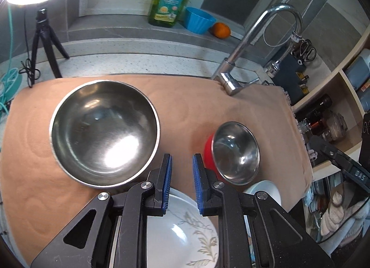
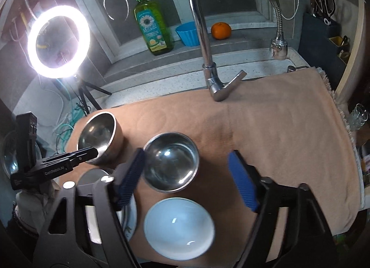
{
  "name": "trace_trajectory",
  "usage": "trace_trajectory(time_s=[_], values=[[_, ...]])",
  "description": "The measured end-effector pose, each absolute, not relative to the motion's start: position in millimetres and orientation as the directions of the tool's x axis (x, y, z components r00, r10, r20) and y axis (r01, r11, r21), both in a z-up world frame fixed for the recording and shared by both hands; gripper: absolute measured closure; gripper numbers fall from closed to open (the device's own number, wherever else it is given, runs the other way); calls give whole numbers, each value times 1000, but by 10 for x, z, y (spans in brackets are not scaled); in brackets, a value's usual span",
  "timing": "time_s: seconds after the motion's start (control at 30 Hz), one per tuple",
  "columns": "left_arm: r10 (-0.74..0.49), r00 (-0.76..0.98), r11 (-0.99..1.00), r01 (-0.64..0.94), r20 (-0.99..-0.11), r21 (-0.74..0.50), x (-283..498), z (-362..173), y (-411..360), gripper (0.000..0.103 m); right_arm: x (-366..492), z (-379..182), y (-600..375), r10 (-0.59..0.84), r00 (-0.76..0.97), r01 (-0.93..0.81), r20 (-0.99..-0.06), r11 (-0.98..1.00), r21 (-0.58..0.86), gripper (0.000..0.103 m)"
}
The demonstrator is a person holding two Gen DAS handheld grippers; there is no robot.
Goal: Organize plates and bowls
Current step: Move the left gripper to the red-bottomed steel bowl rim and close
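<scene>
On the tan cloth (image 1: pixel 196 106) sit a large steel bowl (image 1: pixel 105 132) and, to its right, a small steel bowl with a red outside (image 1: pixel 235 152). My left gripper (image 1: pixel 182 175) hovers between them over a white leaf-patterned plate (image 1: pixel 182 228). Its blue pads are a narrow gap apart with nothing in them. A white bowl (image 1: pixel 266 189) shows behind its right finger. In the right wrist view my right gripper (image 2: pixel 187 179) stands wide open above the small steel bowl (image 2: pixel 171 161), gripping nothing. The white bowl (image 2: pixel 179 226) lies nearer me and the large steel bowl (image 2: pixel 99 136) farther left.
A chrome faucet (image 2: pixel 208 48) rises at the cloth's back edge. On the sill behind stand a green soap bottle (image 2: pixel 152 27), a blue cup (image 2: pixel 187 33) and an orange (image 2: pixel 220 30). A ring light (image 2: pixel 59 39) on a tripod is at back left, and shelves (image 1: pixel 335 106) are at right.
</scene>
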State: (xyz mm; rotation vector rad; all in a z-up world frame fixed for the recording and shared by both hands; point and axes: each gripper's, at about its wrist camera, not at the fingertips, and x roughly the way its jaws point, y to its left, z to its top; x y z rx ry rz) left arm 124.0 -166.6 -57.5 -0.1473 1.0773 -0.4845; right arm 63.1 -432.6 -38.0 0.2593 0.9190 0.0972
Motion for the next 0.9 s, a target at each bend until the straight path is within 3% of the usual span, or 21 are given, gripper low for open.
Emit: trace_trajectory(time_s=[0.03,0.17,0.3,0.4,0.9], values=[[-452,376,884,309,-809,-350,1222,-593,-1709,86,652,-418,-4355,201,594,22,-779,964,265,51],[-468,353,876,308,-810,-372,1165,-660,-1845,86,739,-580,-4456,223,561,18,-798,960,281,52],[-475,333,873,294,-814,-389,1157,-752,-1963,86,837,-748,-4496,250,524,10,-814,954,300,66],[-476,318,873,278,-820,-400,1170,-825,-2042,86,905,-864,-4510,256,504,5,-825,954,300,72],[-402,317,904,287,-859,-317,1223,-987,-2346,86,1127,-1186,-4440,265,444,-19,-856,958,287,74]])
